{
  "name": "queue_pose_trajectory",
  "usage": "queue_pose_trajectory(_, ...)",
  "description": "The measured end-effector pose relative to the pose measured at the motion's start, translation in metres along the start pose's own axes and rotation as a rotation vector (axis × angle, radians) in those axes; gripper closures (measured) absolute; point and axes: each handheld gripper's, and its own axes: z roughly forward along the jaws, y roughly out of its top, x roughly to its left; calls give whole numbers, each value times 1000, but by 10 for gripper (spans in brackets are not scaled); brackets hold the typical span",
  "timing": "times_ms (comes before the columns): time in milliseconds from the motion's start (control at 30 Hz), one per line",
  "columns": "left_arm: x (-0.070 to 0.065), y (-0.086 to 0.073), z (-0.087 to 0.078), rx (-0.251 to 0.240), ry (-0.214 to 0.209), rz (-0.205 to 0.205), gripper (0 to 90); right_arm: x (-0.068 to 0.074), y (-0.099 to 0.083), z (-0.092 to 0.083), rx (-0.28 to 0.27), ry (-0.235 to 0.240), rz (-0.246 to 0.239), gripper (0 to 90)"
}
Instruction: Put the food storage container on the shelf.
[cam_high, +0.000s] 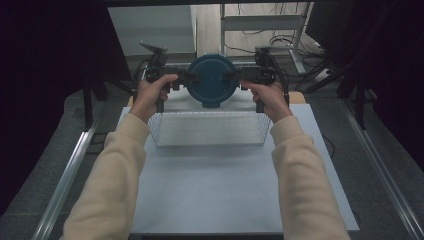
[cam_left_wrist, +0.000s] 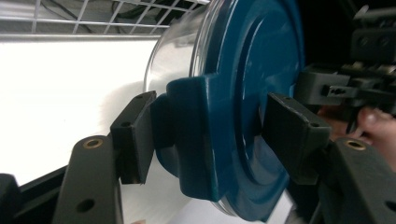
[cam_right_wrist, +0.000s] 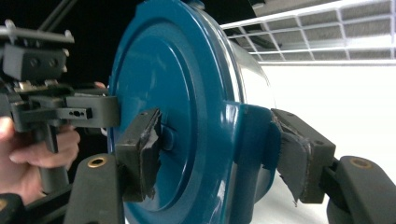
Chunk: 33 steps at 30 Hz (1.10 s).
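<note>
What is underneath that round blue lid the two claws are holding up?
A clear, see-through bowl or container sits under the round blue plastic lid. Nothing can be made out within it; the lid hides most of it. Below stands a white wire basket.

A lab: dark curtains (cam_high: 45, 75), loose floor cables (cam_high: 285, 40), metal frame legs (cam_high: 300, 45).

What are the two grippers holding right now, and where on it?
Both hold the blue-lidded container: left gripper and right gripper each clamp a lid clip on opposite sides.
</note>
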Motion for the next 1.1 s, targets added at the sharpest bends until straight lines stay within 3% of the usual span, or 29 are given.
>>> queue_pose_trajectory(167, 13, 4, 11, -3, -43, -84, 367, -12, 4, 5, -3, -1, 112, 353)
queue_pose_trajectory(267, 17, 4, 15, -6, -55, -99, 360, -18, 4, 8, -7, -1, 151, 352)
queue_pose_trajectory(400, 21, 3, 21, -18, -66, -121, 345, -25, 4, 10, -5, -9, 180, 351)
queue_pose_trajectory(567, 20, 1, 22, -37, -57, -115, 341, -23, 3, 9, -18, -22, 159, 334)
queue_pose_trajectory(667, 15, -2, 21, -61, -17, -71, 312, -12, 0, 8, -47, -87, 72, 212)
queue_pose_trajectory(733, 8, -4, 16, -82, 55, -13, 260, -5, -1, 4, -83, -114, 30, 155)
queue_pose_trajectory(900, -8, -16, -8, -125, 142, 100, 201, 15, -9, -16, -139, -171, -74, 118)
queue_pose_trajectory(967, -15, -27, -19, -128, 185, 155, 196, 20, -16, -26, -155, -160, -115, 119)
queue_pose_trajectory(1100, -26, -56, -38, -150, 157, 204, 194, 29, -36, -45, -164, -141, -196, 139)
